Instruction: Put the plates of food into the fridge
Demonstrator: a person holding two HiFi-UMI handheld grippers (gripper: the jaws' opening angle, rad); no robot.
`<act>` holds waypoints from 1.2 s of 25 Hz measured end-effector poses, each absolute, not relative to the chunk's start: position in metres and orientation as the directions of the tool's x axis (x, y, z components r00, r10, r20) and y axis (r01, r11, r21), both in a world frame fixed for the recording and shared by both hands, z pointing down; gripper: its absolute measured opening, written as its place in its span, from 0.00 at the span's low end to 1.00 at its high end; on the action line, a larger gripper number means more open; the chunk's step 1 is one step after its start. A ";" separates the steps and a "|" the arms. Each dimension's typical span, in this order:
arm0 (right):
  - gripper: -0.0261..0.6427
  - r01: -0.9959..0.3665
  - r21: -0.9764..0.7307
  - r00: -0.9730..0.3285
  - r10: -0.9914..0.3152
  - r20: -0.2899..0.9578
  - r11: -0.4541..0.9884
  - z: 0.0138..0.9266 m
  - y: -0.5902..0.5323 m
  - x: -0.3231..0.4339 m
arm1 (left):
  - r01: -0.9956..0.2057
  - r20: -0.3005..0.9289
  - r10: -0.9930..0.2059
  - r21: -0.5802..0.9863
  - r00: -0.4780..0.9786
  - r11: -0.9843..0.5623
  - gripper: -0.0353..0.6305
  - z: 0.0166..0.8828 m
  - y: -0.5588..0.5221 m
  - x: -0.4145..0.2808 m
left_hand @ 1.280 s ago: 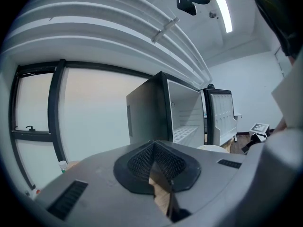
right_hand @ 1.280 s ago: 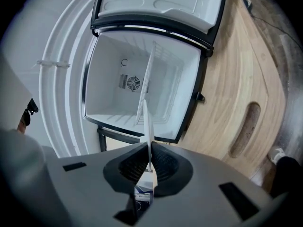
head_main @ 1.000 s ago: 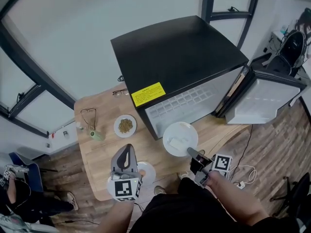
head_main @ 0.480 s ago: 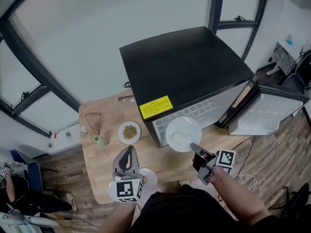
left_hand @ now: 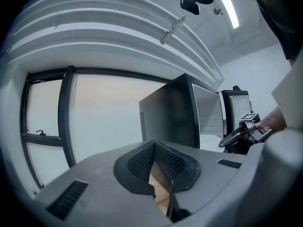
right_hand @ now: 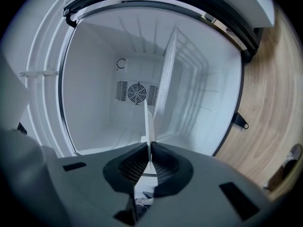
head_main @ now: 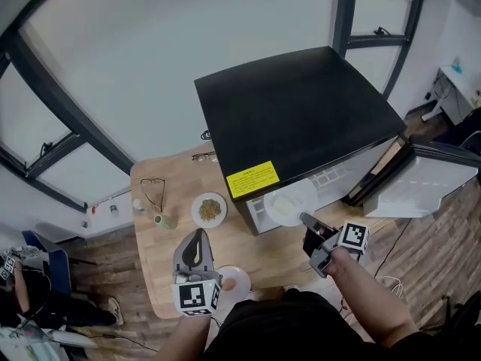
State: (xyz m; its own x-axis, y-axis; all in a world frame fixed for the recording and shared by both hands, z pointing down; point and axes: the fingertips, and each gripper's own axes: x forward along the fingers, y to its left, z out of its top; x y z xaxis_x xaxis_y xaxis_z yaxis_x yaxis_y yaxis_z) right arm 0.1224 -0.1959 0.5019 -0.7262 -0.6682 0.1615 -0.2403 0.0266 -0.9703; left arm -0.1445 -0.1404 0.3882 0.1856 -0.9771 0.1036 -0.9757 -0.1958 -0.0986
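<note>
Reaching toward open fridge, right forearm stretched forward, right claw about level, pinched tight on rim of white plate carrying pale food. Plate juts ahead of claw at fridge mouth, just under black top; in right gripper view it shows edge-on between jaws, white interior behind. Left claw low over counter front edge, jaws together, empty. Second plate just right of it; plate of brownish food farther back.

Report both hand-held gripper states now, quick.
Left hand-held gripper: closed, nothing between its jaws.
Right hand-held gripper: closed on the rim of the white plate.
</note>
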 end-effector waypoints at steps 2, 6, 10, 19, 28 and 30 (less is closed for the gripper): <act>0.09 -0.236 -0.971 -0.731 -0.663 0.164 0.020 0.501 -0.203 0.116 | -0.977 0.106 -0.979 -0.102 0.176 -0.187 0.06 0.388 -0.142 -0.149; 0.09 -0.248 -0.968 -0.741 -0.649 0.174 0.023 0.500 -0.217 0.102 | -0.978 0.101 -0.981 -0.114 0.165 -0.176 0.06 0.383 -0.147 -0.156; 0.09 -0.297 -0.955 -0.730 -0.644 0.230 -0.005 0.503 -0.230 0.089 | -0.978 0.097 -0.984 -0.126 0.152 -0.163 0.06 0.379 -0.147 -0.164; 0.10 -0.433 -0.898 -0.696 -0.662 0.279 0.077 0.491 -0.257 0.070 | -0.984 0.118 -0.987 -0.125 0.112 -0.126 0.06 0.386 -0.139 -0.178; 0.39 -0.634 -0.748 -0.671 -0.620 0.407 0.196 0.481 -0.247 0.073 | -0.984 0.122 -0.986 -0.129 0.110 -0.126 0.06 0.384 -0.138 -0.171; 0.41 -0.695 -0.682 -0.647 -0.612 0.454 0.229 0.484 -0.246 0.076 | -0.982 0.120 -0.986 -0.133 0.115 -0.131 0.06 0.383 -0.138 -0.165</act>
State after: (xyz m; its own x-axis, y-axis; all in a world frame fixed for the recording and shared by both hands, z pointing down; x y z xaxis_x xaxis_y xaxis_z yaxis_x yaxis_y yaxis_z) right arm 0.0765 -0.2458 0.4843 -0.6473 -0.6124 0.4537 -0.6948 0.2295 -0.6816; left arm -0.1654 -0.1384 0.3830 0.1154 -0.9860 0.1202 -0.9824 -0.1312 -0.1330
